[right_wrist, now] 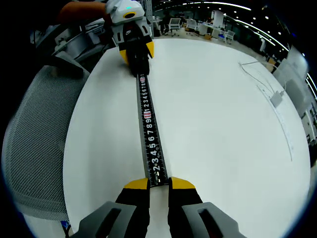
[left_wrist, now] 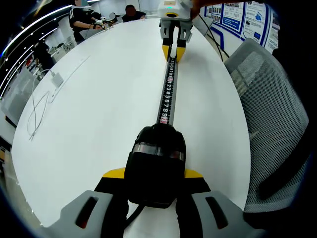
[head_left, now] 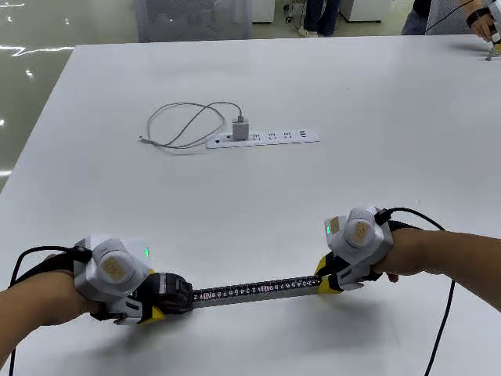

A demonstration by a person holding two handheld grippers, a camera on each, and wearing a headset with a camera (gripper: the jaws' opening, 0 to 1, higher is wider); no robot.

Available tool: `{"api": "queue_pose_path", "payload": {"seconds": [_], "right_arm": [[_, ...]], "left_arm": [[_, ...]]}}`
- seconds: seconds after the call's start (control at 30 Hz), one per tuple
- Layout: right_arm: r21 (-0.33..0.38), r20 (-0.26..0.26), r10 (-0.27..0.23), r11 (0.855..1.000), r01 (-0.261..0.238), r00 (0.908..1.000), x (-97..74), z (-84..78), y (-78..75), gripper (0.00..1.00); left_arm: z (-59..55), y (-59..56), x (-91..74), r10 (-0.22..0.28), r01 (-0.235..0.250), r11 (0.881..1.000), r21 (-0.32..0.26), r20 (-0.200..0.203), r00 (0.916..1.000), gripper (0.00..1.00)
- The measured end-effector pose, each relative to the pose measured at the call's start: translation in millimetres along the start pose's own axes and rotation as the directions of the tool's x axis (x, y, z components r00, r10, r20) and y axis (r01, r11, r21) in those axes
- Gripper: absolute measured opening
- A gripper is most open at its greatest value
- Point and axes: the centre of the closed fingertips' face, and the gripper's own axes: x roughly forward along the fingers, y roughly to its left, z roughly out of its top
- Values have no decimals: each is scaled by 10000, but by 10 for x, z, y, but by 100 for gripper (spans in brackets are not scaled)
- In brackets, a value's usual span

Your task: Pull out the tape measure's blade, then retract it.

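head view: tape measure [head_left: 235, 292], white table [head_left: 258, 204], glossy floor [head_left: 31, 86]

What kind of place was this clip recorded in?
Probably an open-plan office or lab: a large white table with a power strip, a mesh office chair, and rows of desks behind.

The left gripper [head_left: 160, 304] and right gripper [head_left: 325, 280] are each showing a pale grey rounded housing [head_left: 90, 270] bearing a tan round patch [head_left: 114, 269] and a small green light [head_left: 145, 251], black yellow-tipped jaws, a black wrist strap [head_left: 78, 254] and a black cable [head_left: 450, 305].
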Motion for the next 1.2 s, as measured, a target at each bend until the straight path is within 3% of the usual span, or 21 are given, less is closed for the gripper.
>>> {"api": "queue_pose_path", "payload": {"seconds": [0.77,1.07,1.2], "right_arm": [[156,-55,-130,9998,131,9999,-73,-133,-19,9],[-76,-151,-231,9997,230,9996,-69,-123,-24,10],[-697,-381,-322,9971,295,9988,-59,-106,-2,11]], "left_arm": [[2,-6,1,37,-37,10000,1,18,10000,32],[13,4,2,99,-94,9998,-178,260,9996,33],[13,9,5,80,-80,10000,10,116,9999,33]]}}
